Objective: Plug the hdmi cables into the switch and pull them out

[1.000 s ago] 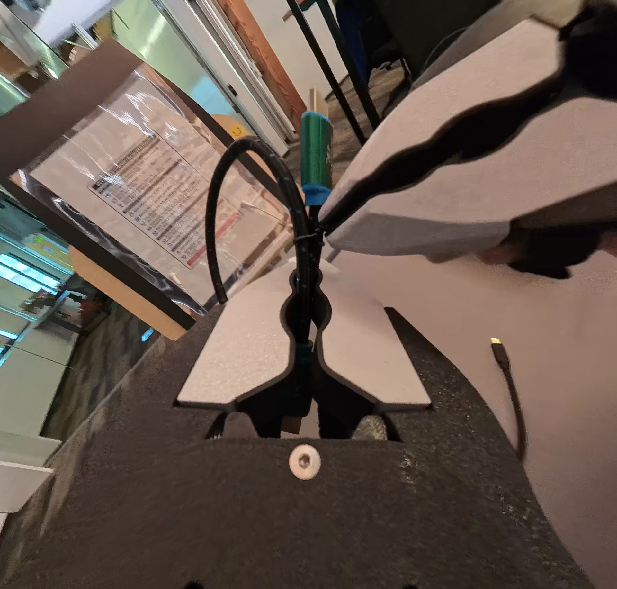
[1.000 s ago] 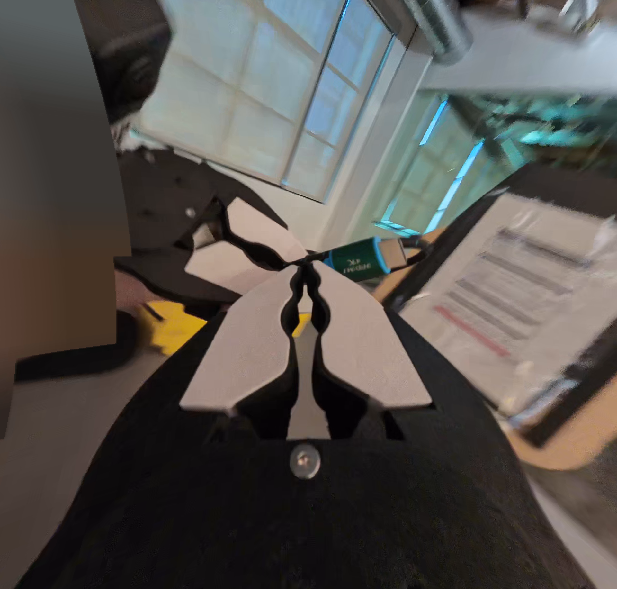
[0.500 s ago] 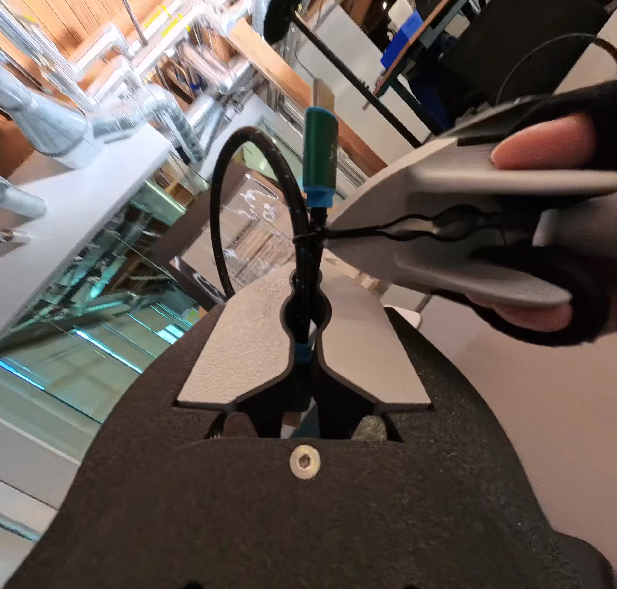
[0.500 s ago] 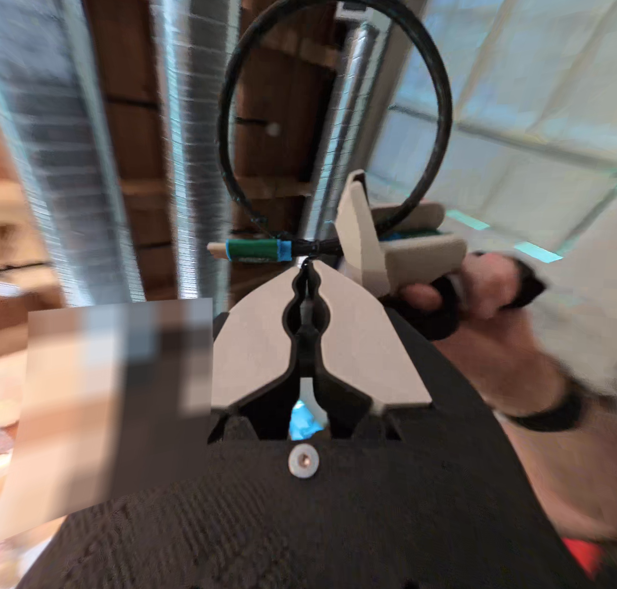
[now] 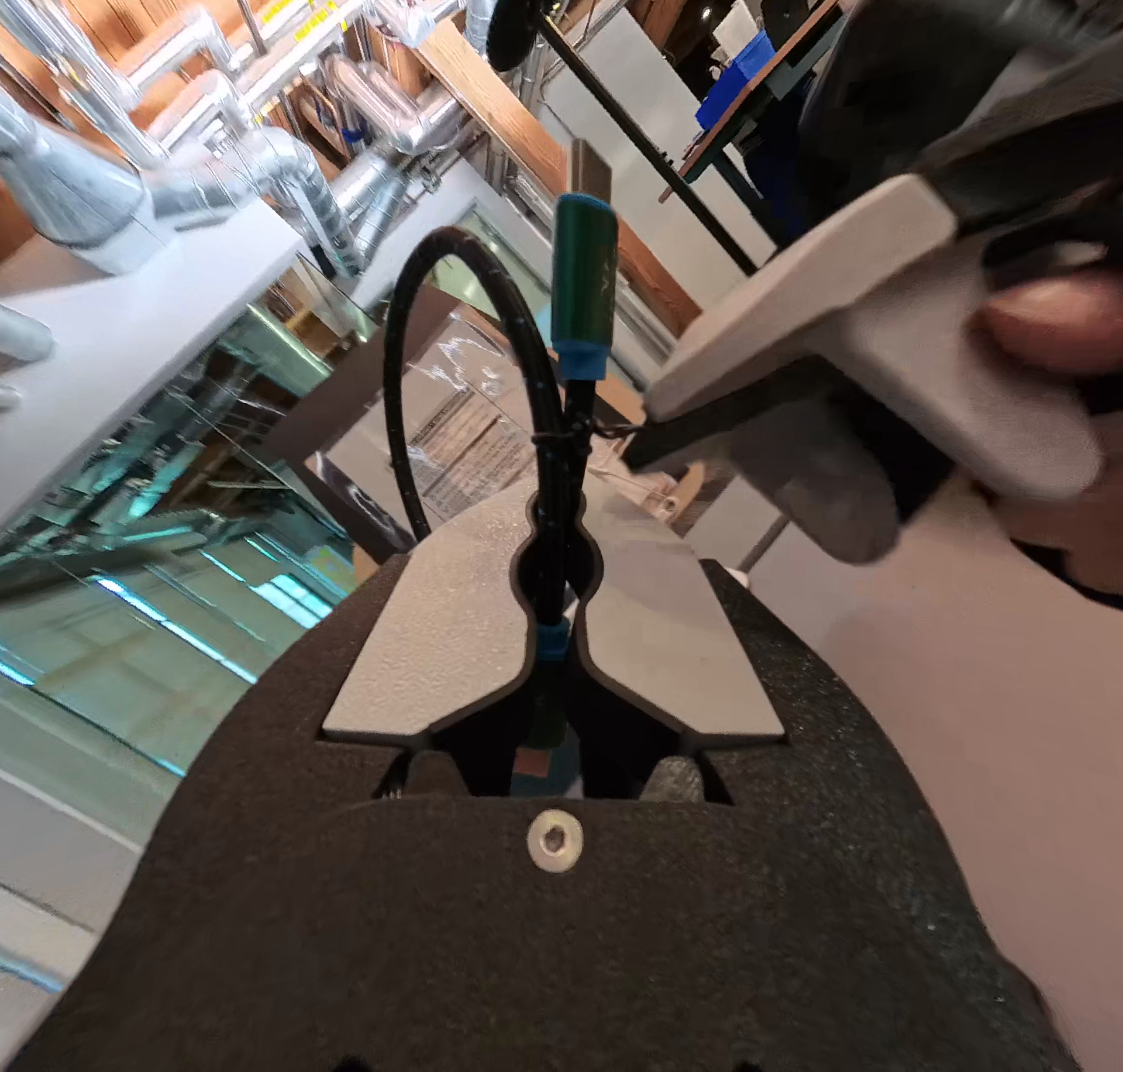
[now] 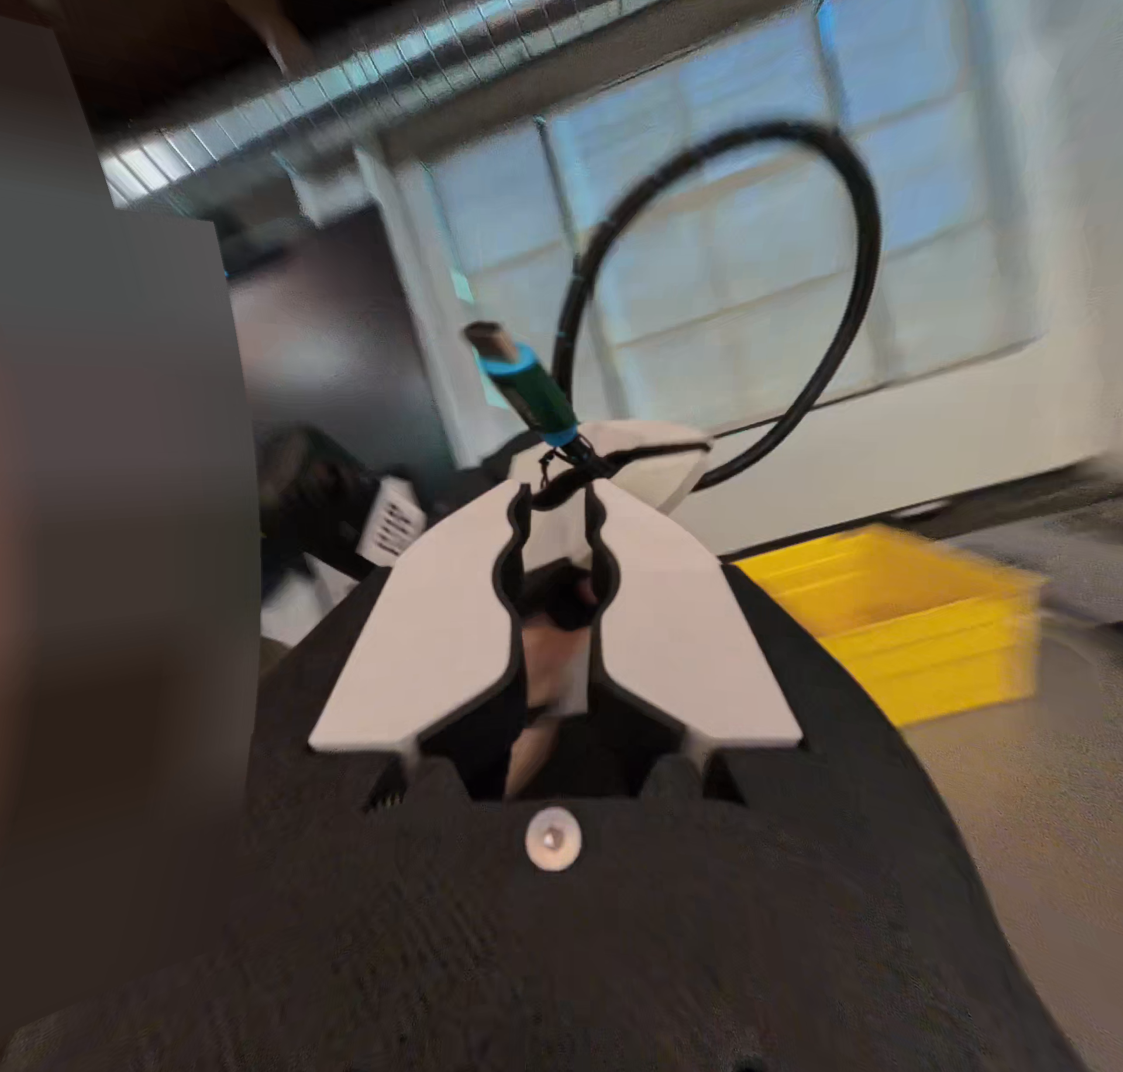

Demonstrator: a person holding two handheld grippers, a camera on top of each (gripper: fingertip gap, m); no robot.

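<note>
My left gripper is shut on a bundled black HDMI cable. The cable arches up in a loop above the fingers. One green plug with blue collars stands above the tips, and a second plug sits low between the fingers. A thin black tie binds the bundle. My right gripper comes in from the right with its tips at the tie's tail. In the right wrist view, my right gripper has its jaws a little apart just below the green plug, the cable loop and the left gripper. No switch is in view.
A grey table top lies below on the right. A yellow bin stands on it. A dark-framed sheet under plastic stands behind the cable. Desks and ceiling pipes fill the background.
My right gripper's jaws, shut at the tie half a second ago, now stand a little apart, and its view has swung round. My left gripper keeps its hold on the cable.
</note>
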